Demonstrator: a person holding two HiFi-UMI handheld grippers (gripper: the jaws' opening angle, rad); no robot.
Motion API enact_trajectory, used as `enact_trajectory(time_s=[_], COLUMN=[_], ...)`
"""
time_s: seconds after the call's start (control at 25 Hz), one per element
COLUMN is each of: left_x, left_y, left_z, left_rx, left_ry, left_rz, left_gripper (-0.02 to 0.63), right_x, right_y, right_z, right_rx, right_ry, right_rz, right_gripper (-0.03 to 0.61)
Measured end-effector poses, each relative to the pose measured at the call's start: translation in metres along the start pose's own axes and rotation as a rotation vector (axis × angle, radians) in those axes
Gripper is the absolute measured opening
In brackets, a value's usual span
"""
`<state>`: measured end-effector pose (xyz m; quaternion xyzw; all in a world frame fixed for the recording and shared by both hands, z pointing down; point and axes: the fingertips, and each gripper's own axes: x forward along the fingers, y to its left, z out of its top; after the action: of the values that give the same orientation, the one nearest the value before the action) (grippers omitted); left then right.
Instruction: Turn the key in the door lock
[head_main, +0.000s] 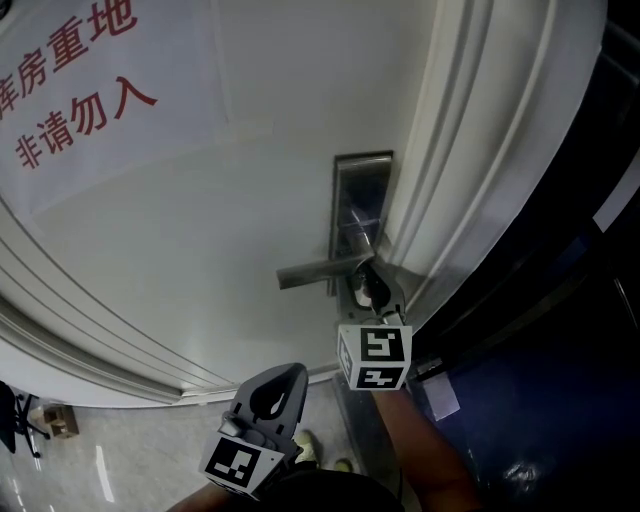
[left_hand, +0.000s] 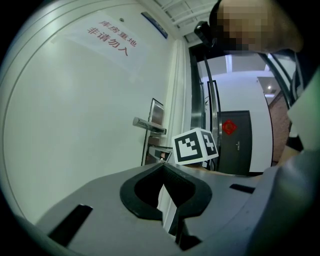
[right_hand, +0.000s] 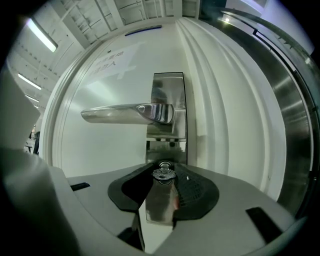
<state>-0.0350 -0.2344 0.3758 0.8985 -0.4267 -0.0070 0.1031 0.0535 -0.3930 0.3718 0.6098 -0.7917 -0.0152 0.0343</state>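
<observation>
Key (right_hand: 163, 173), small and silvery, is clamped by the right gripper (right_hand: 164, 171) under the handle (right_hand: 125, 113); the left gripper (left_hand: 161, 168) is clenched empty.

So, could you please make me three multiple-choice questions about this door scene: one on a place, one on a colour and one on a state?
1. Where is the key relative to the door handle?
A. above it
B. below it
C. on the floor

2. What colour is the writing on the paper sign?
A. red
B. green
C. black

3. How is the left claw?
A. shut on the key
B. wide open
C. shut and empty

Answers:
1 B: the key sits under the handle, held at the tips of the right claw.
2 A: the characters are red on white paper.
3 C: its tips meet with nothing between them.
</observation>
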Motion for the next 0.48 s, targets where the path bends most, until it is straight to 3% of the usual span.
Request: enact_trajectory(time_s=[0.48], left_x=[-0.005], left_y=[-0.014], left_z=[0.001], left_rx=[0.000], left_ry=[-0.010], left_rz=[-0.010], left_gripper=[0.003], right_x=[-0.016], right_y=[0.001], right_z=[0.004], right_rx=[0.003], right_ry=[-0.008], right_rz=[0.029], right_gripper=[0.138])
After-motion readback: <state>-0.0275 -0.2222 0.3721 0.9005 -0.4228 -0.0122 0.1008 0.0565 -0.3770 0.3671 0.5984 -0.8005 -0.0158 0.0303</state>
